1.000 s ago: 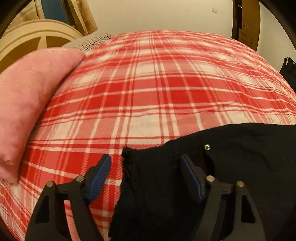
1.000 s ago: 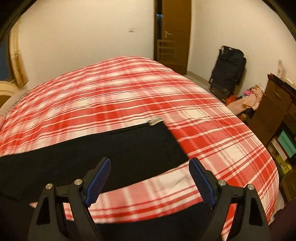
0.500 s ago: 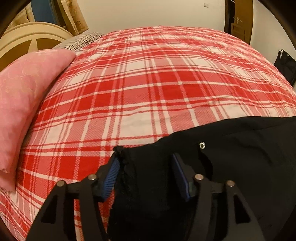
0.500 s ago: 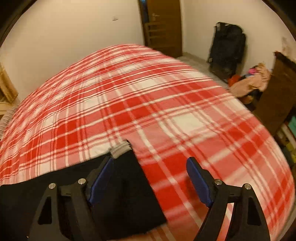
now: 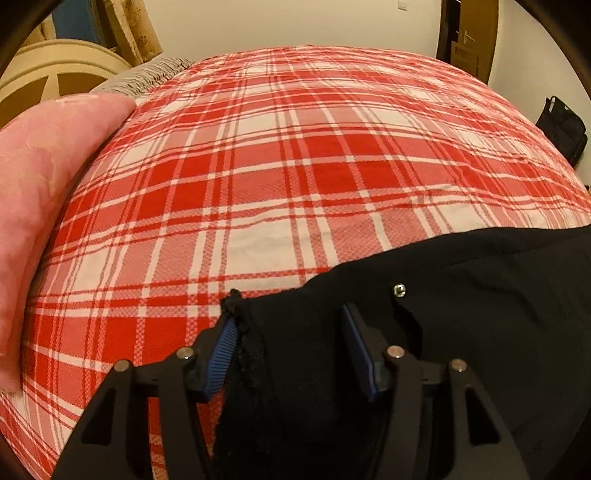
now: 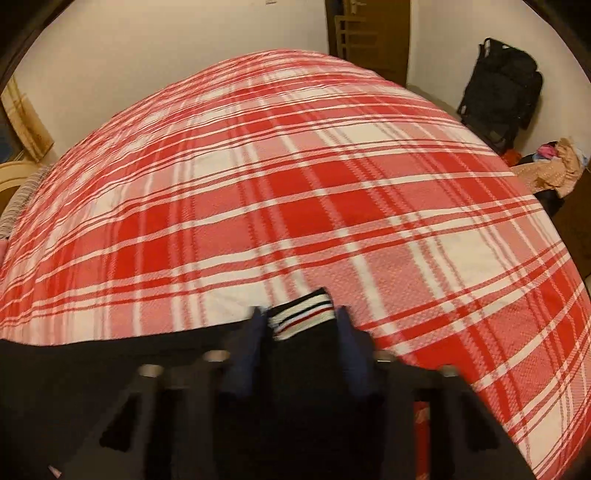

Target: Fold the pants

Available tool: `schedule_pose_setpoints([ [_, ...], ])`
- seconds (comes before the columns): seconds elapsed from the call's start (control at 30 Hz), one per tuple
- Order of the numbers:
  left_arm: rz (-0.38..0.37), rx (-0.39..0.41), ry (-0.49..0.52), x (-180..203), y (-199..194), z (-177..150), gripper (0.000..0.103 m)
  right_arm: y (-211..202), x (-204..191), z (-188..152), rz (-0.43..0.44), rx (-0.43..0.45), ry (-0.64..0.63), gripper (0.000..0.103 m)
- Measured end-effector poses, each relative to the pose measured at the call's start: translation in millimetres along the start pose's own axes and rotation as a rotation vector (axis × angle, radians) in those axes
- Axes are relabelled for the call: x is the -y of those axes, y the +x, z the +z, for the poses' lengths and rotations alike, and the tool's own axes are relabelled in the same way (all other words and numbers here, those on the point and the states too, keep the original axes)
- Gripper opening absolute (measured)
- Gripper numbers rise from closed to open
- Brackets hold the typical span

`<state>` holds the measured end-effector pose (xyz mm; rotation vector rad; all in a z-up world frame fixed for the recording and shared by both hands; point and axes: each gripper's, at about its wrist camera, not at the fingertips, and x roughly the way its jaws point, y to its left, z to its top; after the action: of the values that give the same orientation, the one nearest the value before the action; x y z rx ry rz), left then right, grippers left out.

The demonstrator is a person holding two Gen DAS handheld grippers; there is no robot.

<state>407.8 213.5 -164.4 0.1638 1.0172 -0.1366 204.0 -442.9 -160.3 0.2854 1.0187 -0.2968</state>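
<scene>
**Both grippers at opposite ends of black pants, jaws closing**

Black pants (image 5: 461, 332) lie flat on red/white plaid bedspread (image 5: 295, 166), along the near edge of bed in both views.

Left gripper (image 5: 288, 350): jaws closing, waist corner of pants between them. Left blue pad (image 5: 221, 354) is right at the frayed fabric edge, right pad sits on top of the cloth w/ a gap; pads not squeezing yet, so still apart. Metal snap button (image 5: 399, 290) just beyond right finger.

Right gripper (image 6: 301, 347): motion-blurred, jaws closing fast, now narrow. Striped cuff (image 6: 301, 314) (white w/ black + red lines) of the pant leg sits between fingertips, pads look tight vs both sides of fabric, i.e. clamped on cuff end.

Bkgd: pink pillow (image 5: 40, 206) at left of bed, black bag (image 6: 502, 88) by wall, wooden door (image 6: 369, 33), pile of clothes (image 6: 554, 166) at right.
</scene>
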Motion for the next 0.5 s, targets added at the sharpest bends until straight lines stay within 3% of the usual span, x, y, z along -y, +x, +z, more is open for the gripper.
schedule_pose_setpoints([
  [0.07,0.004,0.007,0.044,6,-1,1,0.043,-9,0,-1,0.006,0.006,0.006,0.007],
  [0.13,-0.017,0.010,0.084,13,-4,2,0.028,-24,-4,-7,-0.009,0.035,-0.008,0.007],
  [0.17,-0.002,0.017,0.099,16,-6,3,0.025,-31,-4,-10,-0.011,0.045,-0.014,0.007],
  [0.27,0.015,0.059,0.132,19,-21,3,0.023,-60,-4,-24,-0.010,0.077,-0.021,0.007],
  [0.5,-0.042,0.230,0.112,5,-96,-6,0.023,-132,13,-69,0.013,0.149,0.010,0.007],
])
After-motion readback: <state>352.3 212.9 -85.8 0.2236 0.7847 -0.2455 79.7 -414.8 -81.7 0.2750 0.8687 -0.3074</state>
